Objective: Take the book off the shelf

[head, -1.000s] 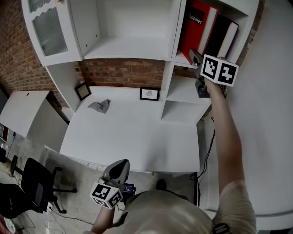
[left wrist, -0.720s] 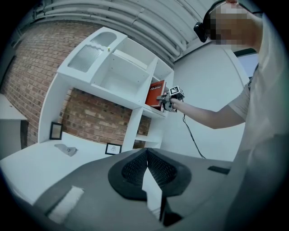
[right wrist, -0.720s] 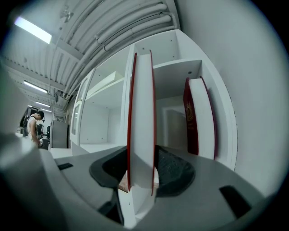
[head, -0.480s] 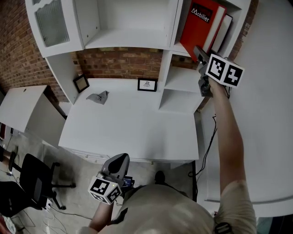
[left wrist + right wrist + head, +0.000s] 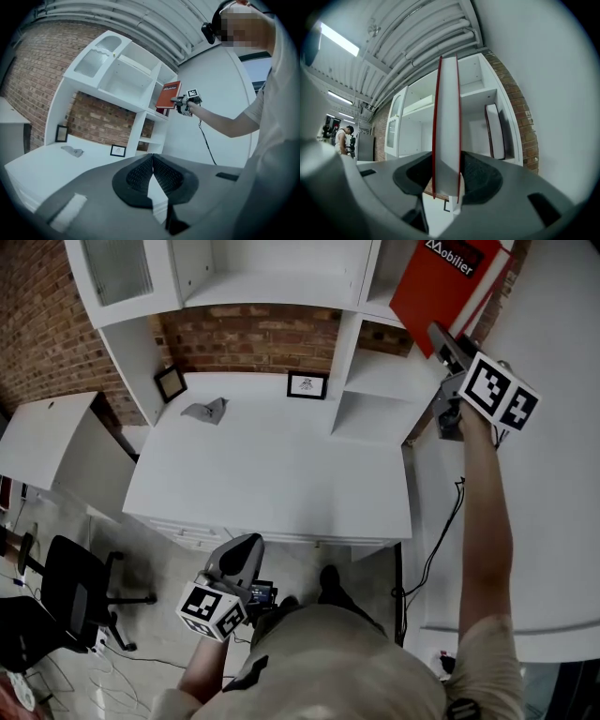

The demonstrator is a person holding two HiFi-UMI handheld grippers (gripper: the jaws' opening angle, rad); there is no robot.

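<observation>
The right gripper (image 5: 446, 341) is clamped on the red book (image 5: 448, 282) at its lower edge. The book stands upright between the jaws, seemingly clear of the shelf (image 5: 382, 379) just beyond, so the removal looks nearly done. The left gripper (image 5: 236, 566) hangs low, its jaws together and empty.

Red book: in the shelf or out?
Out: red book is clamped in the right hand-held gripper, clear of the shelf behind it.

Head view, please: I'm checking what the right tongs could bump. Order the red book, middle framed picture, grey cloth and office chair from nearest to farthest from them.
1. Red book: clamped in the right tongs, by the shelf.
2. Middle framed picture: back of desk.
3. Grey cloth: desk, farther left.
4. Office chair: floor, far left.
</observation>
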